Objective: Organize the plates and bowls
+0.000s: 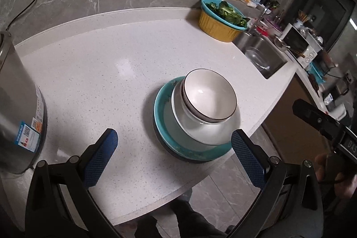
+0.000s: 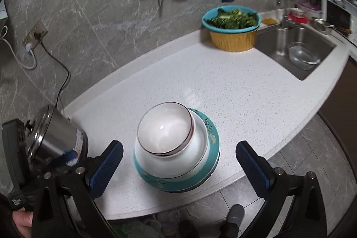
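A stack of dishes stands near the front edge of the white counter (image 1: 93, 64): a teal plate (image 1: 162, 126) at the bottom, a white bowl (image 1: 200, 131) on it, and a dark-rimmed white bowl (image 1: 209, 97) on top. In the right wrist view the same teal plate (image 2: 212, 160) carries the white bowl (image 2: 191, 157) and the dark-rimmed bowl (image 2: 165, 128). My left gripper (image 1: 174, 155) hangs above and in front of the stack, open, with nothing between its blue pads. My right gripper (image 2: 179, 166) is also open and empty above the stack's near side.
A steel pot (image 1: 17, 108) stands at the left of the counter. A yellow basin with a teal colander of greens (image 1: 221, 19) sits at the back right beside the sink (image 1: 263, 57), which holds a glass bowl. The other gripper's body (image 1: 323, 124) shows at the right.
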